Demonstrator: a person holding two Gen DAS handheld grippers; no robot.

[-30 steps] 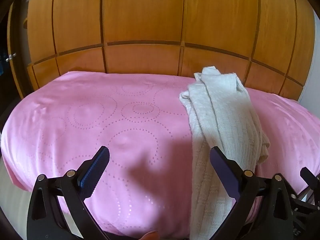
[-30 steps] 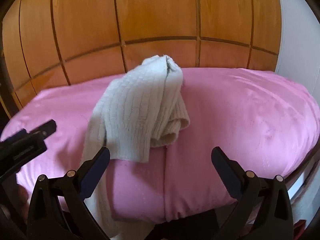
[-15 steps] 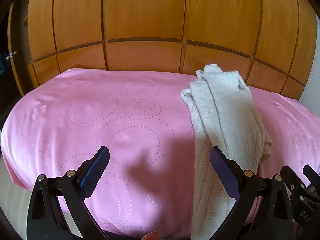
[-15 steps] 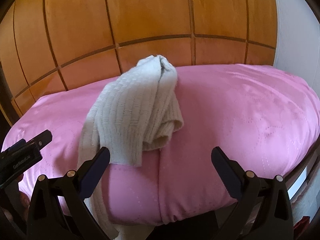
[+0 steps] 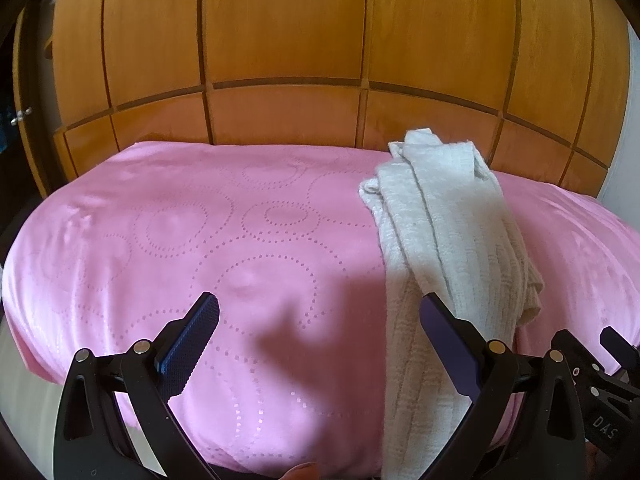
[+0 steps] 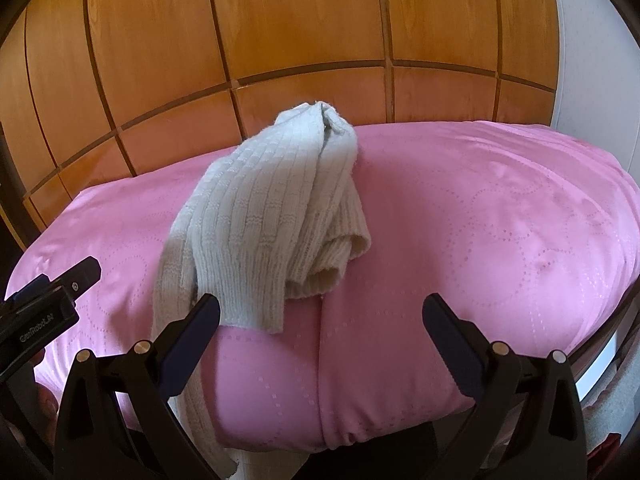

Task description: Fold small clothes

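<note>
A cream ribbed knit garment [image 5: 444,240] lies bunched in a long heap on the pink bed cover [image 5: 200,240], one end hanging over the near edge. In the right wrist view the garment [image 6: 272,216] sits left of centre on the cover [image 6: 480,220]. My left gripper [image 5: 318,320] is open and empty, above the near edge, its right finger [image 5: 444,336] beside the garment's hanging part. My right gripper [image 6: 320,320] is open and empty, its left finger [image 6: 192,336] in front of the garment's lower edge.
A wooden panelled wardrobe [image 5: 280,60] stands behind the bed. A white wall [image 6: 592,60] is at the right. The left gripper's body [image 6: 44,312] shows at the left edge of the right wrist view, and the right gripper's body [image 5: 600,400] at the lower right of the left wrist view.
Both grippers have drifted slightly; the right gripper's view has shifted so the garment sits a bit more to the left. The garment has not moved. Both stay open.
</note>
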